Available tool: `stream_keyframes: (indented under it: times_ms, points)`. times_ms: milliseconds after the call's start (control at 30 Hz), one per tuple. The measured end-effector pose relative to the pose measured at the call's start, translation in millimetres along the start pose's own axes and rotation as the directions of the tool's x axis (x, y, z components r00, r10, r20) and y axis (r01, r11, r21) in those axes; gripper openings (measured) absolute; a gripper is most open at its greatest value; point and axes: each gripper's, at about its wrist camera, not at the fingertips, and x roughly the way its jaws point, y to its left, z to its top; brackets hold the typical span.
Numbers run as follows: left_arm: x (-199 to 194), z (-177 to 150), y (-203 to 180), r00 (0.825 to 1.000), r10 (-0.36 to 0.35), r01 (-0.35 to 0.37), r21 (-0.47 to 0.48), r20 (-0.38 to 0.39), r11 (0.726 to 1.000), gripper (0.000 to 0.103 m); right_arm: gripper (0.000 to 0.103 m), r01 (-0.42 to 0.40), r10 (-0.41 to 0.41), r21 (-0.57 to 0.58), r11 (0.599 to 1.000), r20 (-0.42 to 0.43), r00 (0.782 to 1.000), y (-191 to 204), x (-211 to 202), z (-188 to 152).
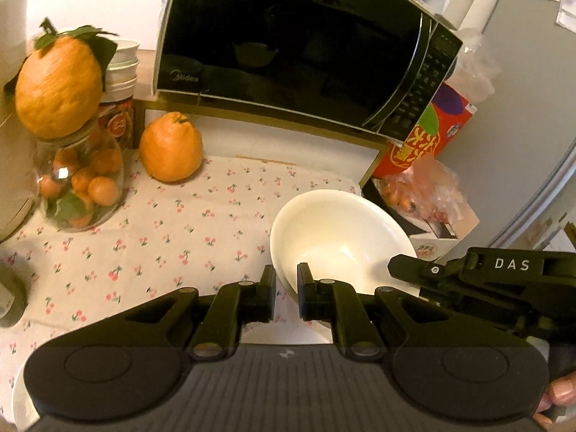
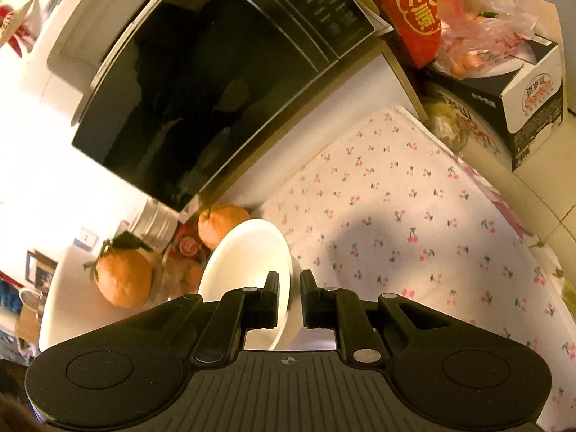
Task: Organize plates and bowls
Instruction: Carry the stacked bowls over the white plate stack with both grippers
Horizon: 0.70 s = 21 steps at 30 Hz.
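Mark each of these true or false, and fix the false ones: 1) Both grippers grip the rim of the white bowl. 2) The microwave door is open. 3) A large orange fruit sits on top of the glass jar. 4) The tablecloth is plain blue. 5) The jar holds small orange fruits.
1) True. The left gripper and the right gripper each clamp the rim of the white bowl.
2) False. The microwave has its dark door closed.
3) True. The large orange fruit rests on the glass jar.
4) False. The tablecloth is pale with small cherry prints.
5) True. Small orange fruits show through the glass.
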Motion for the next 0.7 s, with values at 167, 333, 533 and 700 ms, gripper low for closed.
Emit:
stream_keyframes:
  times_ms: [167, 333, 533, 700]
  points:
    - [-7.1, -14.9, 4.0, 1.000, 0.000, 0.000, 0.006, -0.012, 1.000, 0.011, 0.014, 0.031, -0.032, -0.040, 0.999, -0.015, 0.999, 5.1, -6.7, -15.9]
    - [-13.3, -30.2, 12.4, 1.000, -0.010, 0.010, 0.028, -0.030, 1.000, 0.011, 0.014, 0.045, -0.047, -0.080, 0.996, -0.025, 0.999, 5.0, -8.8, -36.0]
    - [-6.9, -44.4, 16.1, 0.998, -0.022, 0.024, 0.039, -0.055, 0.999, 0.011, 0.014, 0.084, -0.088, -0.077, 0.993, -0.052, 0.995, -3.2, -1.7, -52.8]
    - [-1.1, -50.8, 18.1, 0.997, -0.002, 0.007, 0.069, -0.073, 0.998, 0.011, 0.014, 0.139, -0.150, -0.155, 0.978, -0.060, 0.987, 1.1, 2.9, -63.6]
